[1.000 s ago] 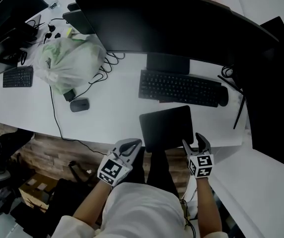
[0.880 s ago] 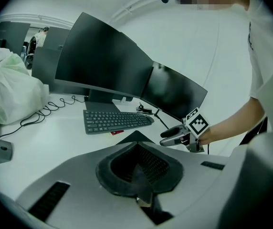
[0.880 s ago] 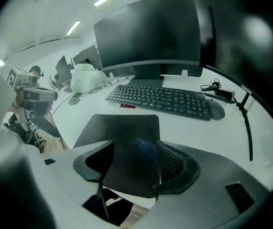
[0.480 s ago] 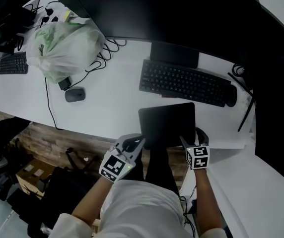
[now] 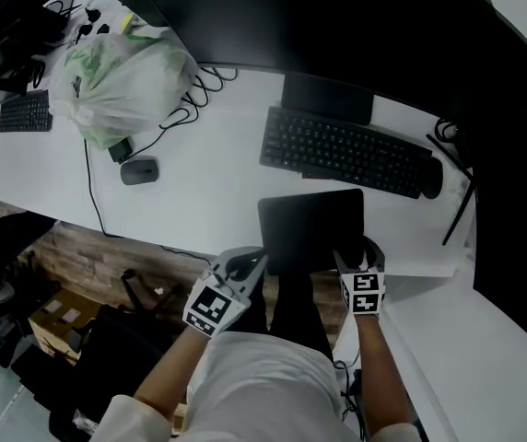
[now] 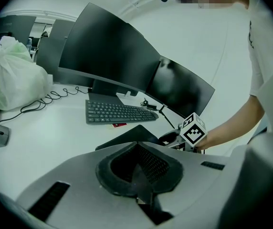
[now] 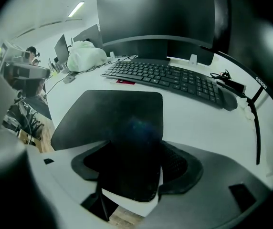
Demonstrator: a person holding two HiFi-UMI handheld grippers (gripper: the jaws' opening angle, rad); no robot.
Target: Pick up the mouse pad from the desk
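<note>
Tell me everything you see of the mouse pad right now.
The mouse pad is a thin, matte black rectangle with rounded corners, lying flat on the white desk just before the keyboard, its near edge at the desk's front edge. Its near right corner sits between the closing jaws of the right gripper.

White desk (image 5: 208, 205), bearing: black keyboard (image 5: 342, 153) before a curved black monitor (image 5: 337, 26); grey mouse (image 5: 139, 170) near a bulging translucent plastic bag (image 5: 121, 86); looped black cables (image 5: 206, 95); second keyboard (image 5: 24, 111) far left. Wood-plank floor (image 5: 75, 251) below.
</note>
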